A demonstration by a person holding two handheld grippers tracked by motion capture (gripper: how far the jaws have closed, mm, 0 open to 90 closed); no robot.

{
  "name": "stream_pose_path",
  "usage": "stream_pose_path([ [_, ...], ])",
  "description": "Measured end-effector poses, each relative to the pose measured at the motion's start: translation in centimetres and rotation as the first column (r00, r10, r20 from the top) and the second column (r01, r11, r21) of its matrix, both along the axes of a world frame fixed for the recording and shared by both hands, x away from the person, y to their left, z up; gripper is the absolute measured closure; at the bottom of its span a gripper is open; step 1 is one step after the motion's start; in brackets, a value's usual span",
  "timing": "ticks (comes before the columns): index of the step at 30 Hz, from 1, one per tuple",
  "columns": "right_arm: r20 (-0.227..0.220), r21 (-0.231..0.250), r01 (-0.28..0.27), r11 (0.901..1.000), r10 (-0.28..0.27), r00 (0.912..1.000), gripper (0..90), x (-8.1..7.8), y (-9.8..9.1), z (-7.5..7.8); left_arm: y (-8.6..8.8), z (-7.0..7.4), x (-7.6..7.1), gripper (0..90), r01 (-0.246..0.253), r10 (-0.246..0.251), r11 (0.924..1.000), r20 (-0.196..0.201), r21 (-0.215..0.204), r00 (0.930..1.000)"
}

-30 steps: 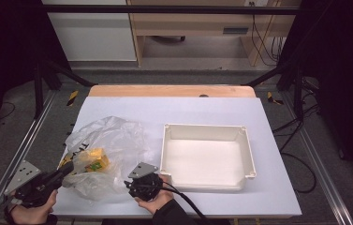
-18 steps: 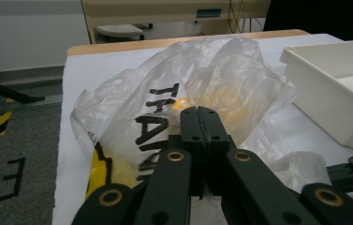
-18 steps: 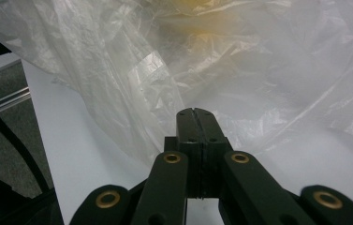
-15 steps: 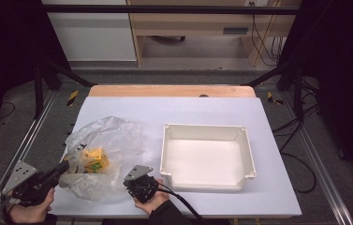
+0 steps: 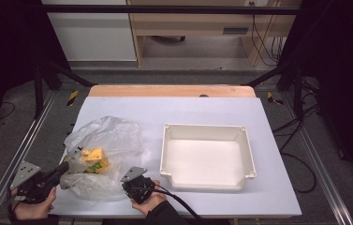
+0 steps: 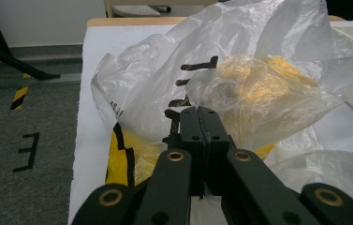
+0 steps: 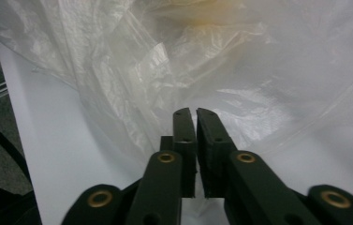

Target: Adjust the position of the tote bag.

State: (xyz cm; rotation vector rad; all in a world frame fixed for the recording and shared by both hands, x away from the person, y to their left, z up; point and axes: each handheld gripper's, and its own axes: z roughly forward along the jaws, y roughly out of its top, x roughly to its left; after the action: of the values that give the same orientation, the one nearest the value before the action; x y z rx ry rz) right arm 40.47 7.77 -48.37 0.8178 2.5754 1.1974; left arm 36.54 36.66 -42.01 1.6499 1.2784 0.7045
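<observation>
A crumpled clear plastic bag (image 5: 104, 140) with black print lies at the table's near left, with a yellow and green packet (image 5: 93, 157) inside it. My left gripper (image 5: 64, 169) is at the bag's left edge. In the left gripper view its jaws (image 6: 197, 112) are shut on the bag's film (image 6: 258, 61), and the yellow packet (image 6: 253, 89) glows through just beyond. My right gripper (image 5: 129, 182) is at the bag's near right corner. Its jaws (image 7: 189, 112) pinch the film (image 7: 211, 61) and have just been opening slightly, leaving a hairline gap.
An empty white rectangular tray (image 5: 205, 127) sits right of the bag on the white table top (image 5: 188, 105). A wooden strip (image 5: 169, 91) runs along the far edge. Metal frame rails and grey floor flank the table on both sides.
My left gripper has slid toward the near left corner and lower, drawing the bag's left edge with it. The right gripper has stayed in place at the bag's near right corner.
</observation>
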Motion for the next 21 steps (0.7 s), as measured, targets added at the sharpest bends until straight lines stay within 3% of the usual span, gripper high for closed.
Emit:
stream_pose_path([
  [3, 0.023, 0.003, 0.007, 1.0000, -0.008, 0.9997, 77.4, 0.0, -0.2, 0.3, 0.0, 0.1, -0.1, 89.8, 0.006, -0.006, 1.0000, 0.003, 0.003, 1.0000],
  [5, 0.061, 0.046, 0.001, 0.9989, -0.003, 0.9981, 71.6, -0.1, -0.6, 0.9, -0.1, 0.1, -0.1, 89.9, 0.009, -0.009, 1.0000, 0.002, 0.002, 1.0000],
  [11, 0.117, 0.135, -0.024, 0.9906, 0.008, 0.9931, 65.1, -0.7, -1.0, 3.5, -0.2, 0.1, -0.1, 89.8, 0.016, -0.016, 0.9999, 0.000, 0.006, 0.9999],
  [15, 0.111, 0.205, -0.056, 0.9771, 0.033, 0.9933, 60.2, -1.0, -0.7, 4.9, -0.2, 0.2, -0.1, 89.8, 0.021, -0.021, 0.9998, -0.004, 0.004, 0.9998],
  [21, 0.070, 0.184, -0.103, 0.9775, 0.091, 0.9933, 57.2, -1.3, 0.6, 3.6, -0.3, 0.2, -0.1, 89.8, 0.025, -0.025, 0.9997, -0.008, 0.004, 0.9997],
])
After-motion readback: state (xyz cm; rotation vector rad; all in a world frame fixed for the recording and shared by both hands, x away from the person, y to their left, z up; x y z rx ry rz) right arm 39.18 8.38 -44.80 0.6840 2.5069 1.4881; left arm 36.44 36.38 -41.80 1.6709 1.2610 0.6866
